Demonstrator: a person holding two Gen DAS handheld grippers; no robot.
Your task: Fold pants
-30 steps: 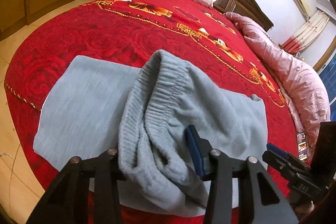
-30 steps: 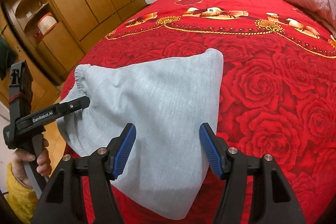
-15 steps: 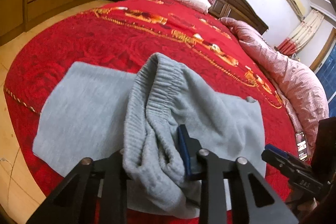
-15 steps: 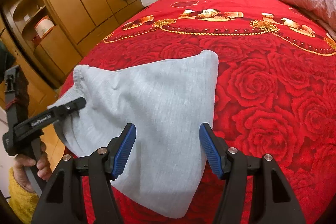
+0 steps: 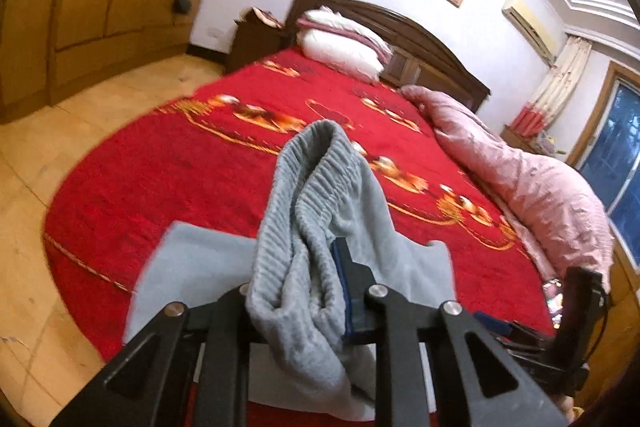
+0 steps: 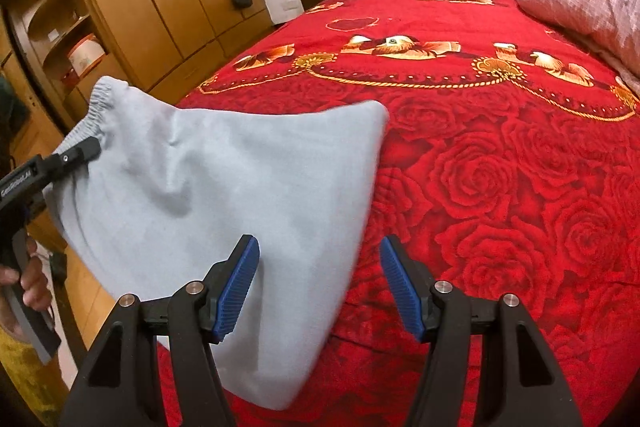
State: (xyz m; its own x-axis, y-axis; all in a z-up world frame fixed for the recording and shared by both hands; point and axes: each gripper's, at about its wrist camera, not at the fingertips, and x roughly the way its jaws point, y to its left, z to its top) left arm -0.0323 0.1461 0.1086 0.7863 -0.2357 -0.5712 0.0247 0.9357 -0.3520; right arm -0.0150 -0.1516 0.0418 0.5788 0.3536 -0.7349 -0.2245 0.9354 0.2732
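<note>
Since a second ago we have lifted the waistband higher off the bed (image 6: 500,187). Left gripper (image 5: 304,307) is clenched on the pants (image 6: 224,203); right gripper (image 6: 320,287) hovers spread above them, empty. Carry the waistband across evenly, keeping the lower layer flat.

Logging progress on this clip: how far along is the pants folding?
Partly done: the grey pants already lie doubled on the red bedspread. In hand: the left gripper clamps the lifted waistband. Left: laying that end down; the right gripper is open and empty.
</note>
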